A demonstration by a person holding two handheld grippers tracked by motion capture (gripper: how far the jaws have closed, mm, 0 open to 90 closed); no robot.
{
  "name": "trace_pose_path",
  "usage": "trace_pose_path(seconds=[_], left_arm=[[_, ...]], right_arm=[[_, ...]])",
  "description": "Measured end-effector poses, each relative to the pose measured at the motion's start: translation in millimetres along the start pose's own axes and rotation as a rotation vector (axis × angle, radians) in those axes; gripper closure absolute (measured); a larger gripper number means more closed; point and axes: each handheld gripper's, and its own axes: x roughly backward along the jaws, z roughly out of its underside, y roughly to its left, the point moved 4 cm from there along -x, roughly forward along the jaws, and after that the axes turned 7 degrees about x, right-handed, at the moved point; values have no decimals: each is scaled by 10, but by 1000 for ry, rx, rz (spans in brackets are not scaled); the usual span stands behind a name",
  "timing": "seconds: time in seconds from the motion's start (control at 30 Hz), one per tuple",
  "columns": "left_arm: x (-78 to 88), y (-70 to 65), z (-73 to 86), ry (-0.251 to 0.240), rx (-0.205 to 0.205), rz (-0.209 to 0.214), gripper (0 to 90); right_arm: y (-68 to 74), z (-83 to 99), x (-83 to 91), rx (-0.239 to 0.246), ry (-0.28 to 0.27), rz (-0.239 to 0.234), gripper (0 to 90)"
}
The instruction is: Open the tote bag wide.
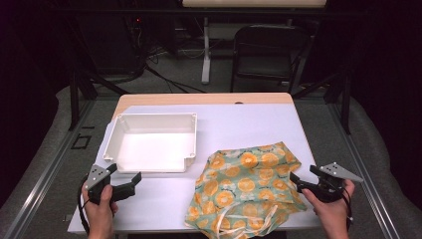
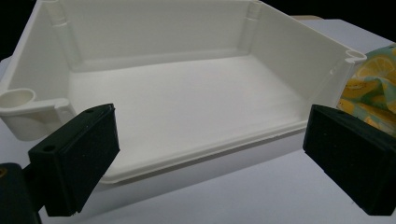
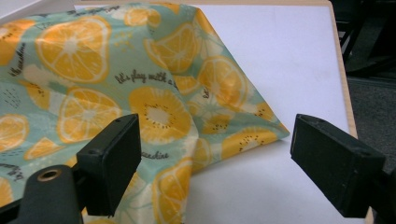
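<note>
A pale green cloth (image 1: 246,186) printed with orange slices lies crumpled on the white table's right front part, its white drawstrings near the front edge. Left of it stands an empty white plastic tray (image 1: 152,141). My left gripper (image 1: 125,180) is held near the front left, open, pointing at the tray's near wall (image 2: 196,154) with nothing between its jaws. At the cloth's right edge my right gripper (image 1: 295,181) stands open. Its jaws frame the cloth's corner (image 3: 163,107) in the right gripper view without touching it.
The table (image 1: 249,124) has a wooden strip along its far edge. A black folding chair (image 1: 266,50) and a desk leg (image 1: 205,50) stand on the floor beyond it. Metal rails run down both sides of the table.
</note>
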Motion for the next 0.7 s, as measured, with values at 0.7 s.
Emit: trace_pose_path(seconds=[0.7], left_arm=[[-196,-724,11,28,-68,106,128]], right_arm=[[330,-90,11,17,-14,-72,207]])
